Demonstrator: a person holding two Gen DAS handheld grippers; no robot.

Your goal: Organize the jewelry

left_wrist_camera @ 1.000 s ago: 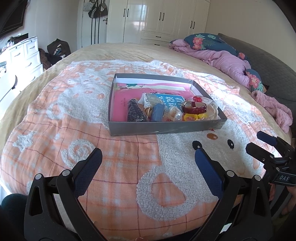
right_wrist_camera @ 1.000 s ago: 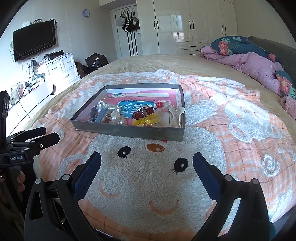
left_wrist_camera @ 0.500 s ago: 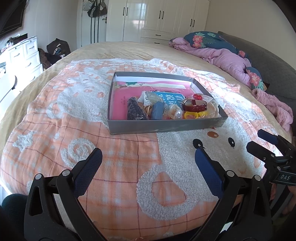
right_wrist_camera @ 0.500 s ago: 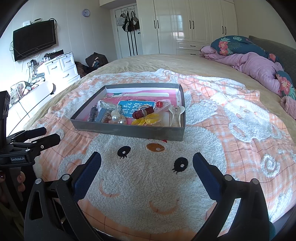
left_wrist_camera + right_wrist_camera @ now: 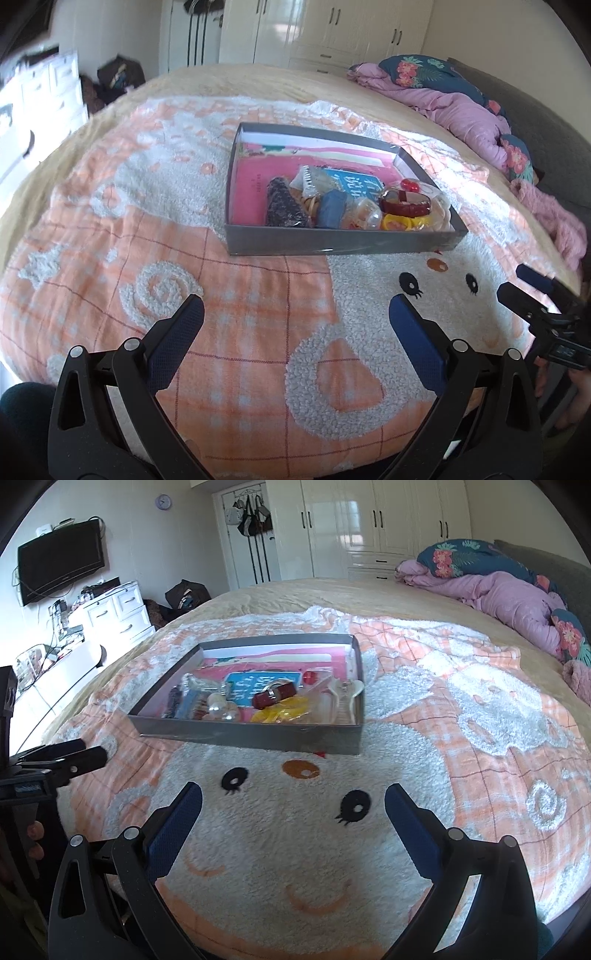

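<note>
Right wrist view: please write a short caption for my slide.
Open right hand-held gripper hovers over an orange-and-white blanket, facing a gray box of mixed jewelry.

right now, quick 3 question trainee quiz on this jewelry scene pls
1. True or false: the left gripper is shut on a bracelet.
2. The dark red bangle lies: A) in the grey box, B) on the blanket, C) in the right gripper.
3. Fill in: the grey box rests on a ____ blanket.

Key: 1 false, both grippers are open and empty; 2 A; 3 orange-and-white.
</note>
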